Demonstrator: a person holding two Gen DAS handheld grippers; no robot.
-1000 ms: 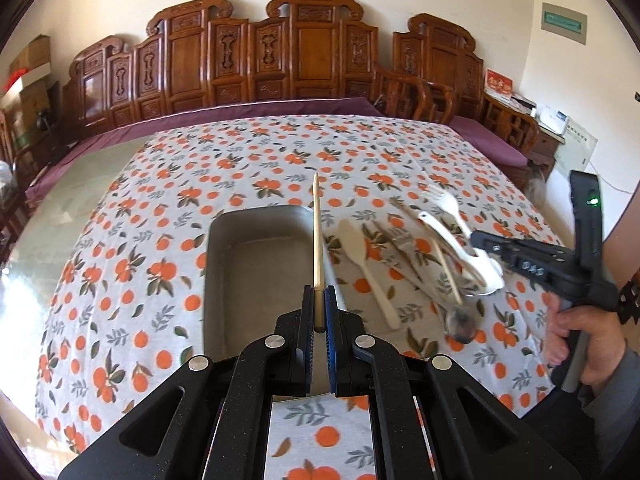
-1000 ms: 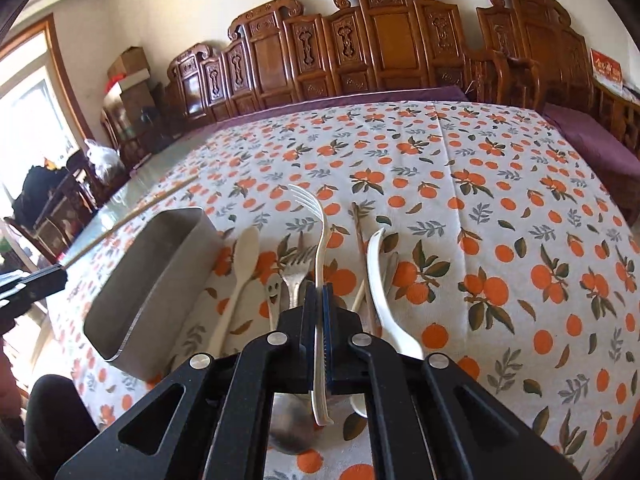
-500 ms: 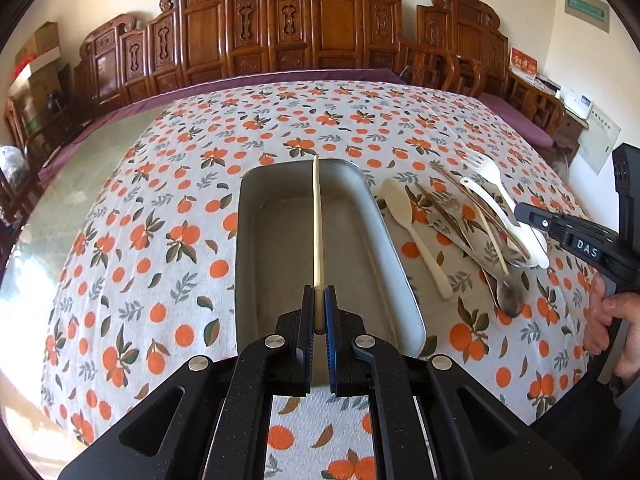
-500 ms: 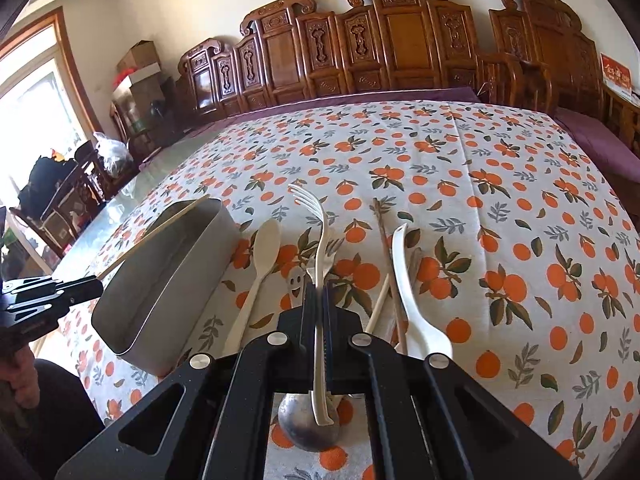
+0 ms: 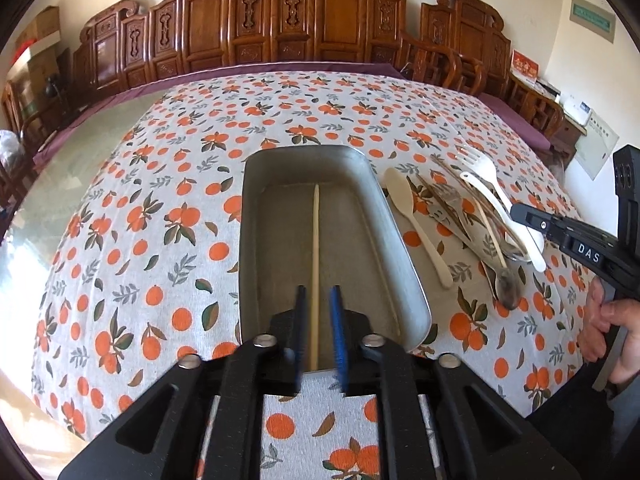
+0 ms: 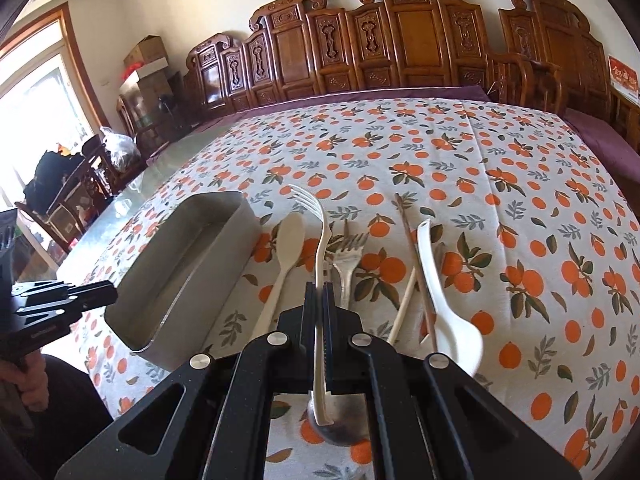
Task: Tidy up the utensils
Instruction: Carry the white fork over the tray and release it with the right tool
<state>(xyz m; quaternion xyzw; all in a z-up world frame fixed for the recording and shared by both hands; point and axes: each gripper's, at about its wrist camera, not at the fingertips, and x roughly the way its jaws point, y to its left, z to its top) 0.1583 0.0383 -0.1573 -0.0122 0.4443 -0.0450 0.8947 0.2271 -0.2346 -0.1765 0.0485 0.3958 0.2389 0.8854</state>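
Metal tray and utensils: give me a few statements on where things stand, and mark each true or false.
1. The chopstick lies inside the metal tray. True.
2. The left gripper clamps the chopstick. False: its jaws stand open on either side of it.
3. The right gripper is shut on the white plastic fork. True.
4. The cream spoon is in the tray. False: it lies on the tablecloth beside the tray.
5. The white soup spoon lies left of the tray. False: it is on the right.
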